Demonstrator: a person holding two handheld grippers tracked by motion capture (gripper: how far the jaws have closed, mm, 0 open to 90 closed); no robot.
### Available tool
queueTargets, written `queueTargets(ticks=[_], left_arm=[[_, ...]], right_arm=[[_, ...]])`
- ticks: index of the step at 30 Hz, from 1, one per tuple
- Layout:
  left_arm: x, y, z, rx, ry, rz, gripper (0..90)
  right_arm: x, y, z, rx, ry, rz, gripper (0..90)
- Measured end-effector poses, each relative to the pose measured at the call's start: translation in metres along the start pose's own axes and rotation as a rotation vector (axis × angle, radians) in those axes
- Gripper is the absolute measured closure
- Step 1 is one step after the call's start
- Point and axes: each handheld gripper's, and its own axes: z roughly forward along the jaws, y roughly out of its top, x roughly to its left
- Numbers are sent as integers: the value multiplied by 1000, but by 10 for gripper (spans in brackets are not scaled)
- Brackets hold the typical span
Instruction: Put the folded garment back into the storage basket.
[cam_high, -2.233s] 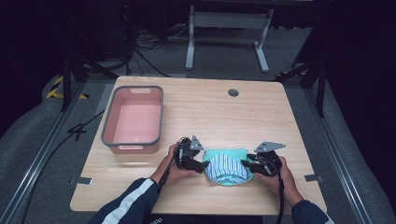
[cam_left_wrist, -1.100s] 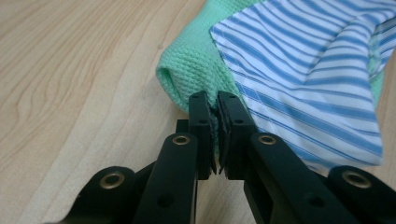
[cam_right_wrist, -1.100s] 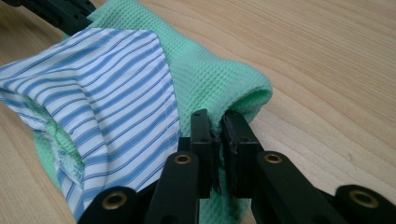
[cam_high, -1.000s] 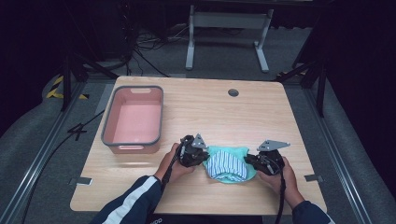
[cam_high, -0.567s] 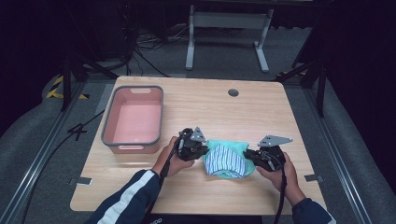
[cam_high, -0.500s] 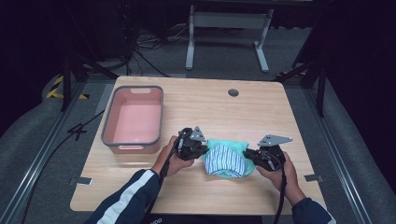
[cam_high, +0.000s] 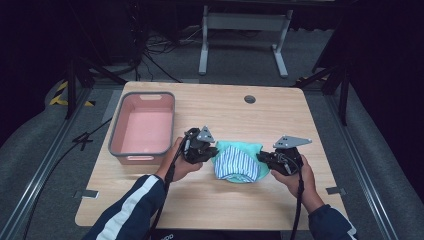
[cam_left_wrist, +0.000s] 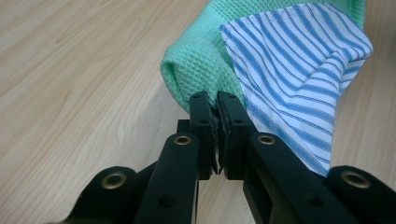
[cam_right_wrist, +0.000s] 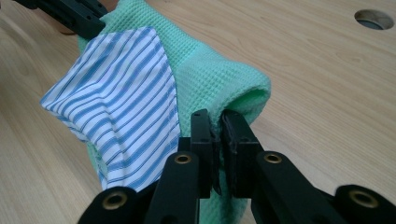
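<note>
Much of the green cloth (cam_high: 239, 161) stays hidden in the high view: a blue-striped panel (cam_high: 235, 165) covers its middle, and both side edges vanish behind the black claws. In the left gripper view the pinched edge of the cloth (cam_left_wrist: 196, 65) disappears between the jaws, and the striped panel (cam_left_wrist: 299, 65) hangs to its right; the cloth's far end is cut off at the top. In the right gripper view the same happens, a rolled waffle-knit hem (cam_right_wrist: 233, 88) running into the jaws.

The left claw (cam_high: 212, 152) is clamped on the cloth's left edge, the right claw (cam_high: 261, 158) on its right edge. The cloth hangs between them, right of the pink bin (cam_high: 144, 127), near the front half of the wooden surface (cam_high: 300, 120). Its lower fold seems to brush the surface, though the angle makes that hard to confirm.

Against the earlier frames, both claws have risen and the cloth, then lying flat, now sags as a bunched pouch.
</note>
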Motion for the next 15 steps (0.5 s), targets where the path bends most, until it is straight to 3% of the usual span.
queueTargets(ticks=[11, 15], left_arm=[[7, 6, -25, 9, 38, 38, 856], [12, 6, -34, -2, 55, 29, 856]], right_arm=[[6, 21, 0, -16, 3, -21, 838], [10, 32, 0, -24, 2, -42, 838]])
